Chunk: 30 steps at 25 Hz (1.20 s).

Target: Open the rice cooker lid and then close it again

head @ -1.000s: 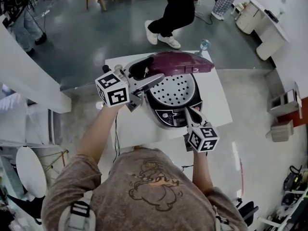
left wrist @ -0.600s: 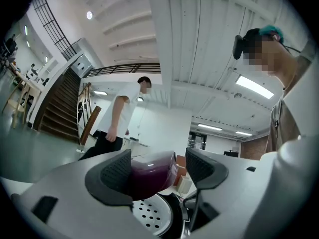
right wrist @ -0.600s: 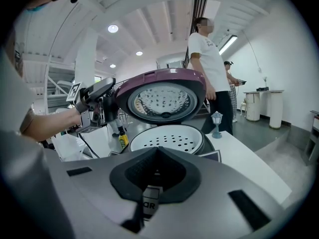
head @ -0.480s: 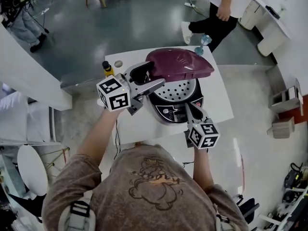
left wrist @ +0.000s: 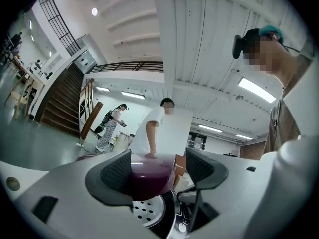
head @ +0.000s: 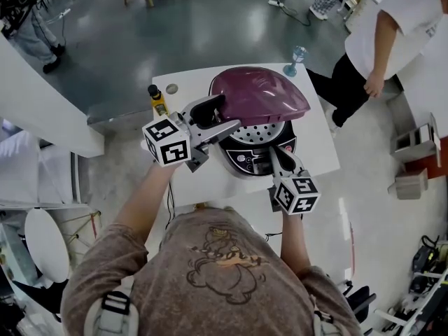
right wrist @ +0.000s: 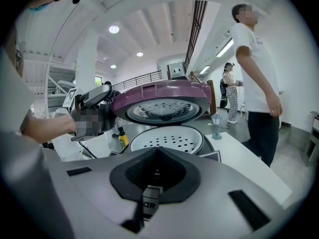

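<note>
The rice cooker (head: pixel 246 161) stands on the white table (head: pixel 318 142). Its purple lid (head: pixel 257 94) hangs half lowered over the white perforated tray (right wrist: pixel 167 138). My left gripper (head: pixel 213 116) is open, and the lid's left rim (left wrist: pixel 149 176) lies between its jaws; the rim is against one pad, with a gap at the other. My right gripper (head: pixel 271 157) is shut on nothing and rests at the cooker's front control panel. In the right gripper view its jaws (right wrist: pixel 157 156) meet below the tray, and the lid's underside (right wrist: pixel 159 109) faces down.
A small yellow bottle (head: pixel 155 98) and a round disc (head: pixel 172 89) sit at the table's far left corner. A little glass (head: pixel 295 56) stands at the far right corner. A person in a white shirt (head: pixel 392 26) stands beside the table's right side.
The lid has swung down from upright to half lowered, with my left gripper following it. The right gripper stayed at the front panel. The person behind the table walked to its right side.
</note>
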### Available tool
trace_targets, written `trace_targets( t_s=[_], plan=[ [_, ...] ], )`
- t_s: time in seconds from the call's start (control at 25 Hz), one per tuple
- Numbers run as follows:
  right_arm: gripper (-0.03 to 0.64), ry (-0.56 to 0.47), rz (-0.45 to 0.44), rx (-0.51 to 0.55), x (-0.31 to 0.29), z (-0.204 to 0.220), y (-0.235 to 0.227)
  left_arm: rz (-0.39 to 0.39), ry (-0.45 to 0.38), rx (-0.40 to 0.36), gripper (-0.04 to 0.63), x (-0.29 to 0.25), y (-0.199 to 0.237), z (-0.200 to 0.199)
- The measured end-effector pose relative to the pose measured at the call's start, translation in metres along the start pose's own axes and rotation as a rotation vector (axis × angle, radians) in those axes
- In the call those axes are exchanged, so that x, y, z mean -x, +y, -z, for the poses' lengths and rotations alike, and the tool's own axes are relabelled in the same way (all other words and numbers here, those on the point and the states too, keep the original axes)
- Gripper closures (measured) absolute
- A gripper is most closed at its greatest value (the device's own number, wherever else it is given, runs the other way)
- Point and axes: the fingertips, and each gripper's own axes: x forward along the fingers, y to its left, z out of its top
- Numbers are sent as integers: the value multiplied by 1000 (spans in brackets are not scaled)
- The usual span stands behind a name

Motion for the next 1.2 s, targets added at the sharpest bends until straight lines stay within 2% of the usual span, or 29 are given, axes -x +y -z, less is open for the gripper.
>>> trace_targets(
  t_s=[1.2],
  plan=[
    [615,-13,4,5,0,1,-1,-12,91,40,252,8,-5,56]
  ],
)
